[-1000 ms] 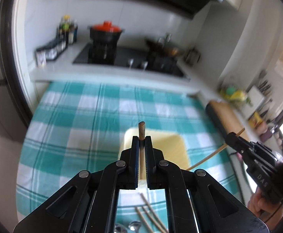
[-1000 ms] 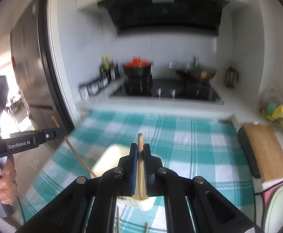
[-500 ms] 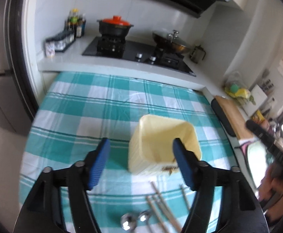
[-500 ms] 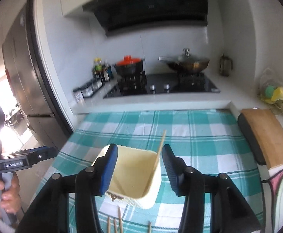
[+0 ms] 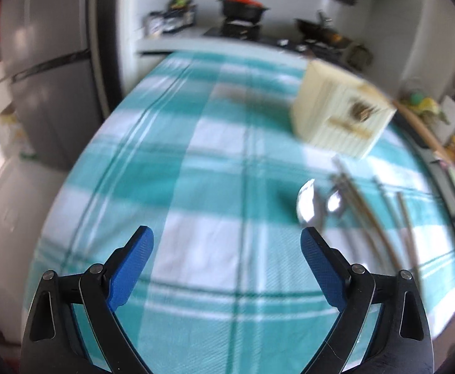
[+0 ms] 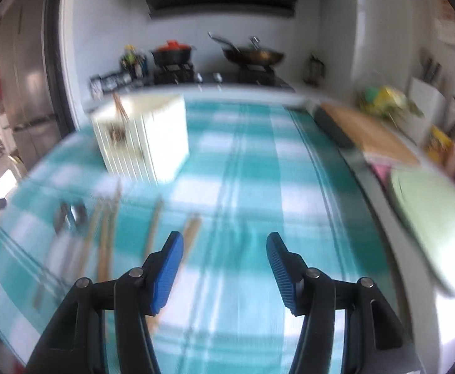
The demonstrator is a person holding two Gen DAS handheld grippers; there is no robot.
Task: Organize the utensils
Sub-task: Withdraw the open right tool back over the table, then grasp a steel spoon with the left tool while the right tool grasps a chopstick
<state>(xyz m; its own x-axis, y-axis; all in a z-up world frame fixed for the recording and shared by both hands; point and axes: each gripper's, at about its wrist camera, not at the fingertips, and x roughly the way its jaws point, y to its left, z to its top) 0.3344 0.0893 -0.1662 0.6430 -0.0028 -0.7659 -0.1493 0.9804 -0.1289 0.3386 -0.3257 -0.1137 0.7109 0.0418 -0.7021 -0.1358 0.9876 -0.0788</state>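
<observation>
Left tongs (image 5: 227,246): blue pads spread wide, nothing between them, above the teal-and-white checked cloth on the bench (image 5: 196,162). Right tongs (image 6: 224,251): also spread, empty. Pale yellow ribbed plastic utensil holder (image 6: 143,137) stands upright on the cloth, wooden chopsticks (image 6: 120,109) leaning out of it. Loose wooden chopsticks (image 6: 102,243) and two metal spoons (image 5: 318,202) lie on the cloth near the holder. Both views motion-blurred.
</observation>
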